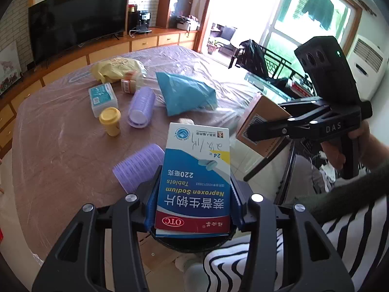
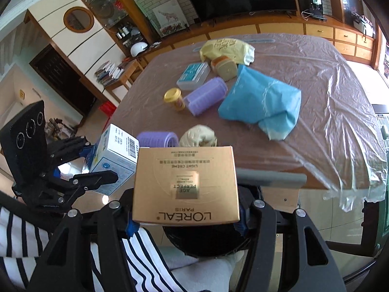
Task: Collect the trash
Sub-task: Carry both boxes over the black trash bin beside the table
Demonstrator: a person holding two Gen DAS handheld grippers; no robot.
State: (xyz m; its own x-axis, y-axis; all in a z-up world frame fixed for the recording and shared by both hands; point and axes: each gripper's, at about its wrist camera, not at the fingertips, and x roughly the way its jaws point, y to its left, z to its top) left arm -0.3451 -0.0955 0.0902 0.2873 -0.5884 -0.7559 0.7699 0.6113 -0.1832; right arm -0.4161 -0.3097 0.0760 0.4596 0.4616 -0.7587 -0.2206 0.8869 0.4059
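Below both claws, at the near table edge, sits a dark round bin (image 2: 206, 243), partly hidden by the boxes. My left claw (image 1: 194, 209) is clamped on a medicine box (image 1: 194, 182), fingers (image 1: 152, 209) pressing its long sides. My right claw (image 2: 186, 221) is clamped on a gold carton (image 2: 184, 182) held flat over the bin.

Judgement: the step in hand is dropping both boxes. Each should be centred over the bin mouth before release, one claw at a time so they do not collide; the carton is broad and could catch the rim.

Beyond, on the plastic-covered table (image 2: 328, 112), trash remains: a near roller (image 2: 158, 138), a crumpled wad (image 2: 199, 136), a yellow cup (image 2: 175, 98), a second roller (image 2: 206, 96), a blue bag (image 2: 262, 104), a teal pack (image 2: 193, 75) and a yellow bag (image 2: 226, 48) farthest.
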